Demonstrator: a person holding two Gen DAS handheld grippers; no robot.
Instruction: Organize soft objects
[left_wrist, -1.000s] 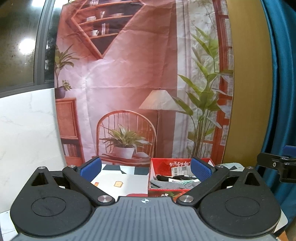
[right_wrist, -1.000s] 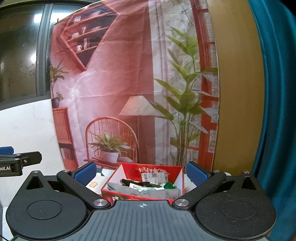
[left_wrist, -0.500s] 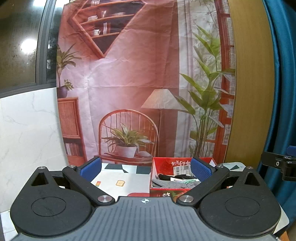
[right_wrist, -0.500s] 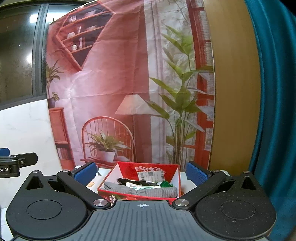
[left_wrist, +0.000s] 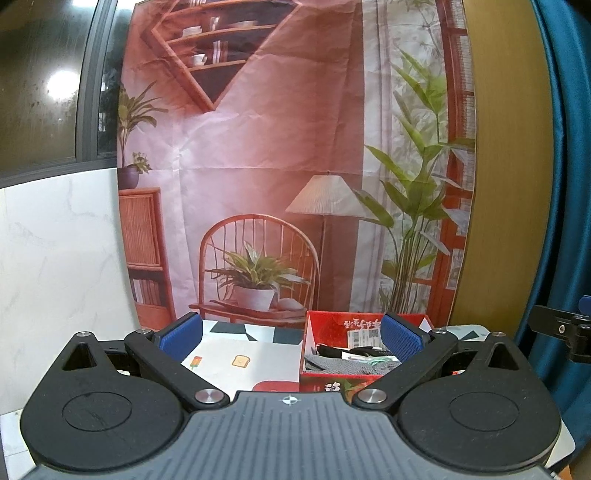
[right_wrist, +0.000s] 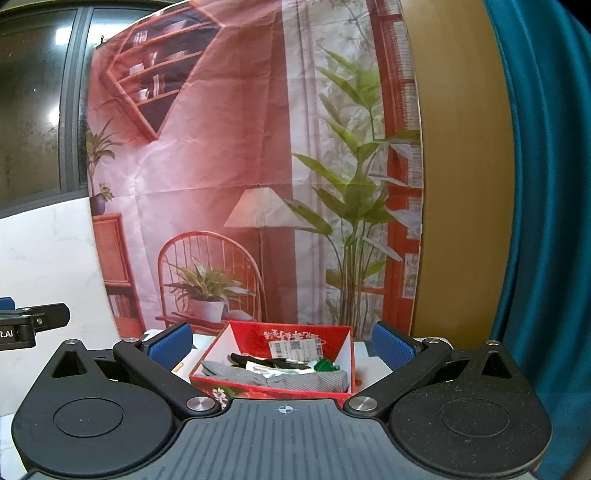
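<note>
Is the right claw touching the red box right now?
Apart. The right wrist view shows the right claw open and empty, its blue pads either side of the red box, with visible gaps to both walls.

You can read only "t.AI" in white on the left gripper's black body (right_wrist: 16, 334). The red box (right_wrist: 236, 338) bears white characters and a barcode label (right_wrist: 293, 349), both illegible.

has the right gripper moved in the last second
Yes. In the right wrist view the red box and the printed backdrop have slid left, so the right gripper, jaws open, has swung rightward.
</note>
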